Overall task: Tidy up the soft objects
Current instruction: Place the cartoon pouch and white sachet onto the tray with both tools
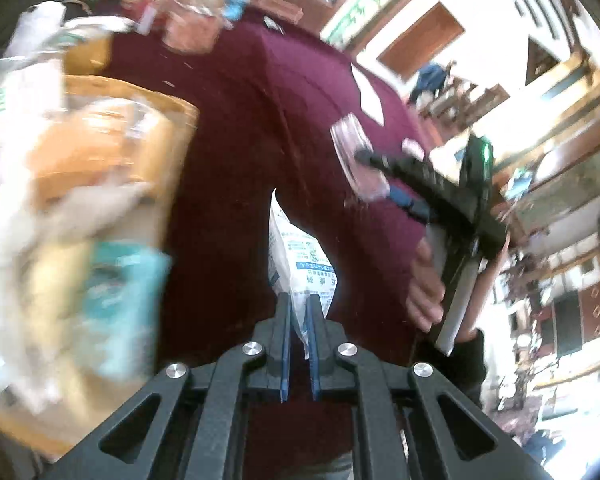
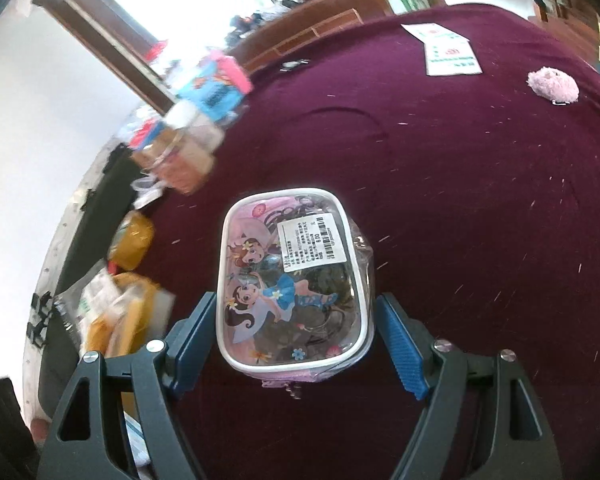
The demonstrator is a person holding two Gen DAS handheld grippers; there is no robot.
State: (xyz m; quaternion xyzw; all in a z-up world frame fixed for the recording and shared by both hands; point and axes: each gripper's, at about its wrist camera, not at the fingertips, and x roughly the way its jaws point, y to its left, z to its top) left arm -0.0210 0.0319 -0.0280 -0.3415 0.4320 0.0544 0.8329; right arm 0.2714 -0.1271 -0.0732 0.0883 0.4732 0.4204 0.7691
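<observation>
In the left wrist view my left gripper (image 1: 298, 304) is shut on the lower edge of a white packet (image 1: 296, 256) with blue print, which stands up between the blue pads over the maroon cloth (image 1: 240, 140). My right gripper (image 2: 296, 300) holds a clear pouch (image 2: 288, 272) with cartoon girls and a barcode label. Both pads press on its sides with the jaws wide. The left wrist view also shows that right gripper (image 1: 364, 156) at the right with the pouch (image 1: 350, 148) at its tip, and a hand (image 1: 424, 288) on its handle. A pink fluffy ball (image 2: 553, 85) lies at the far right of the cloth.
A tan basket (image 1: 140, 140) and a teal pack (image 1: 120, 292) blur past at the left. Boxed and bagged goods (image 2: 188, 148) and yellow packets (image 2: 134, 240) line the table's left edge. Two white cards (image 2: 450, 54) lie at the far side.
</observation>
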